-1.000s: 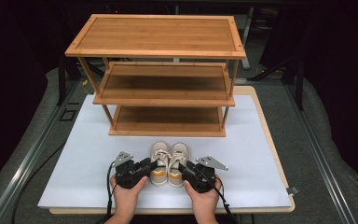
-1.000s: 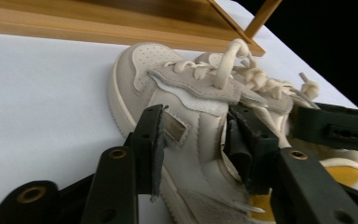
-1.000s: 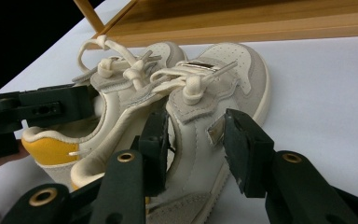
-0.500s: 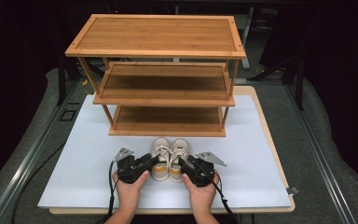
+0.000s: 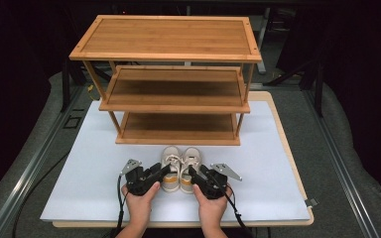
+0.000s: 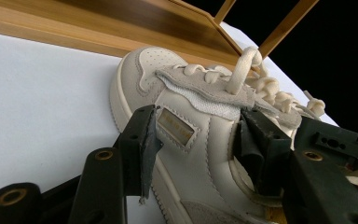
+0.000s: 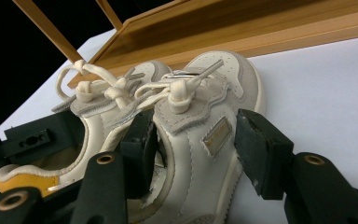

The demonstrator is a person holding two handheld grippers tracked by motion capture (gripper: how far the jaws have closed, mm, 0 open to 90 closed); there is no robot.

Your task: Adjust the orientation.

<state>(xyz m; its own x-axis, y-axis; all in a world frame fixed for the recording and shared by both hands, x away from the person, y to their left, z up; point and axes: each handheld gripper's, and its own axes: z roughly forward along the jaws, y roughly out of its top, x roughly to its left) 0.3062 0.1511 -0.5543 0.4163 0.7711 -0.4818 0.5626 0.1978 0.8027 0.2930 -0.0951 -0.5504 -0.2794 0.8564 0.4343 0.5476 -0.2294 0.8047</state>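
Two small cream shoes stand side by side on the white board, toes toward the rack: the left shoe (image 5: 170,171) (image 6: 140,74) and the right shoe (image 5: 191,168) (image 7: 223,79). My left gripper (image 5: 159,172) (image 6: 196,140) straddles the left shoe's outer side wall, one jaw outside by the label, the other inside the opening. My right gripper (image 5: 196,173) (image 7: 193,144) straddles the right shoe's outer wall the same way. Both pairs of jaws have just been opening. They now stand open with the outer pads off the leather.
A three-shelf wooden rack (image 5: 178,84) stands just beyond the shoes, all shelves bare. The white board (image 5: 79,163) lies on a wood-edged table with free room left and right of the shoes. Dark floor and metal rails flank the table.
Both grippers' jaws have spread slightly wider around the shoe walls. The hands and the shoes stay where they were.
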